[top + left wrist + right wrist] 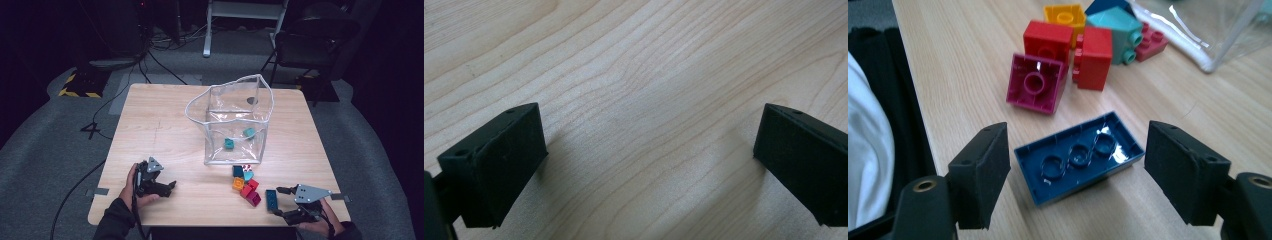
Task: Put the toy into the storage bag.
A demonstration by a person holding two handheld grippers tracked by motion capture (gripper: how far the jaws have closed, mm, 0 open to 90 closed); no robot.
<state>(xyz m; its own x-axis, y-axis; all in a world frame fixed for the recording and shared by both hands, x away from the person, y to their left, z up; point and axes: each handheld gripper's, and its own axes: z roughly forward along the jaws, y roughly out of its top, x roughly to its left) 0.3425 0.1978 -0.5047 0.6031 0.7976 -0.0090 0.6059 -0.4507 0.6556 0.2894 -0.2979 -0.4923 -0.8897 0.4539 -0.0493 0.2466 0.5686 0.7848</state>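
A dark blue brick (1078,157) lies studs-down on the wooden table (160,130), near the front right edge. My right gripper (1075,150) is open, one jaw on each side of that brick, and neither pad touches it. From above, the right gripper (281,201) points left at the blue brick (270,199). Just beyond it lies a small heap: a magenta brick (1035,85), red bricks (1095,57), an orange one (1064,17) and a teal one (1115,30). My left gripper (170,188) is open at the front left over bare wood (649,75), with nothing between its jaws.
A clear plastic bag (235,120) stands open in the middle of the table with two teal bricks (229,143) inside. The brick heap (246,182) lies right in front of it. A chair (315,40) and cables are on the floor behind the table.
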